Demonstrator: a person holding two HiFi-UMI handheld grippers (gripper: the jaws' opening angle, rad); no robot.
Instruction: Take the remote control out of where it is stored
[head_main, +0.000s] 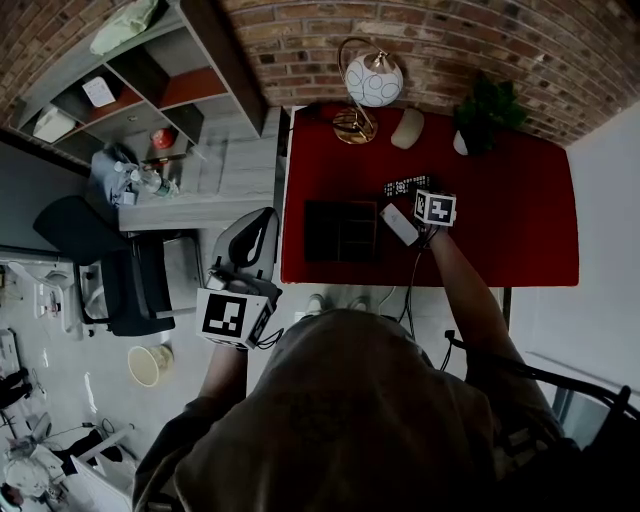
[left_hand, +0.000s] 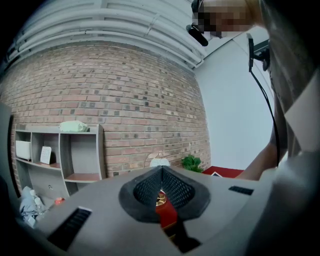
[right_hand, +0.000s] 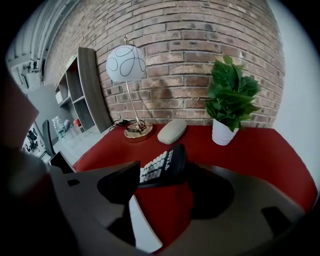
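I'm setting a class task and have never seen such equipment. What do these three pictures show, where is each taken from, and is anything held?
A person holds a two-jawed gripper in each hand. One picture looks down from a camera on the person's head; the other two come from cameras riding on the grippers, looking along their jaws. On the red table are a lamp, a potted plant, a grey oval case, a black compartment tray and a black remote control. The right gripper has its jaws apart, the remote lying on the table between them, ungripped. The left gripper, beside the table, has its jaws together and holds nothing.
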